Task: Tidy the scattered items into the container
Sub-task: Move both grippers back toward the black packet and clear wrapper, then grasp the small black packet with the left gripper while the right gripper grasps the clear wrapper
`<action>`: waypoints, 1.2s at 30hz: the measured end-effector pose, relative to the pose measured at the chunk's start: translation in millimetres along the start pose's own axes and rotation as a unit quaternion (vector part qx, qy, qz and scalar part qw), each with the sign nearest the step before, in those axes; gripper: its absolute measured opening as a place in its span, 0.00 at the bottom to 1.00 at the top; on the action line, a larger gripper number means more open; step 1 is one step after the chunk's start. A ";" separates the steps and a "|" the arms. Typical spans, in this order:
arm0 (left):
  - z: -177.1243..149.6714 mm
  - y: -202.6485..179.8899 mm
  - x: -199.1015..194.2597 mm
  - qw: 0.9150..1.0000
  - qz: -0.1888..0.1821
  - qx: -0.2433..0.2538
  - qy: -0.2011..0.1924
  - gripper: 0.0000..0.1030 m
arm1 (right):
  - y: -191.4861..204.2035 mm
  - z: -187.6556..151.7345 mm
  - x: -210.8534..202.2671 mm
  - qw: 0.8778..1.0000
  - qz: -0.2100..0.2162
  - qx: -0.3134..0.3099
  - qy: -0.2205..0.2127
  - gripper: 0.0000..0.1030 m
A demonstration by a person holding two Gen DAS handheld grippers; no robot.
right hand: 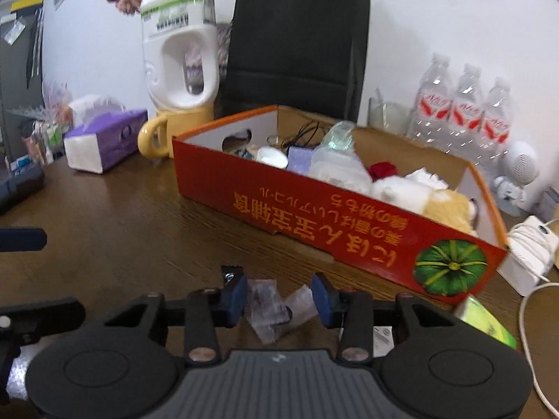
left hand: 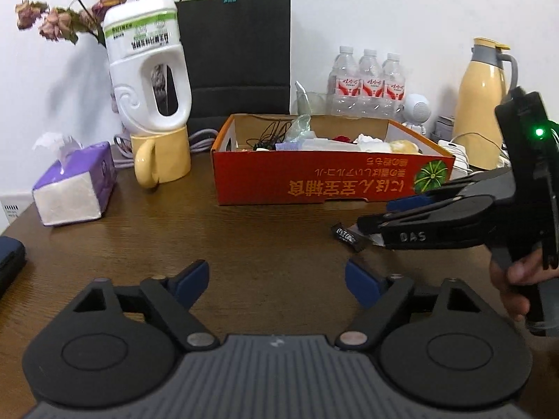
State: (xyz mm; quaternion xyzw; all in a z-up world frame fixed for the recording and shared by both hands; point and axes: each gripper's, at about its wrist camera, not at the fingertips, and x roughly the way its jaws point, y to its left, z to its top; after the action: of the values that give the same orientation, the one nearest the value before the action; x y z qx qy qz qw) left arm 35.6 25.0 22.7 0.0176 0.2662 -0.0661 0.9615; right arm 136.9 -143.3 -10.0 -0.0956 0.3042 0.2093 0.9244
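My right gripper [right hand: 277, 298] fingers, spread, straddle a crinkly clear plastic wrapper [right hand: 267, 309]: light, limp, slippery, so I'd pinch its bunched middle.

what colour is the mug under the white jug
Pale yellow mug, supporting the upturned white jug. It shows best in the left wrist view.

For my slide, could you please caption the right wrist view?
Open right tongs straddle a clear plastic wrapper on the table, before the red box.
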 end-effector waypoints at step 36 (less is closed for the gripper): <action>32.2 -45.2 45.6 1.000 0.004 -0.021 -0.003 0.09 | -47.5 -36.3 -64.6 0.988 0.004 0.126 -0.084 0.17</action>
State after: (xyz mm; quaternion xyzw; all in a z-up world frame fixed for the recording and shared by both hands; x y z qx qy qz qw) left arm 84.5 -27.3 26.9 -0.0014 0.2647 -0.0568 0.9627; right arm 92.1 -218.1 2.3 0.0413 0.2495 0.1806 0.9505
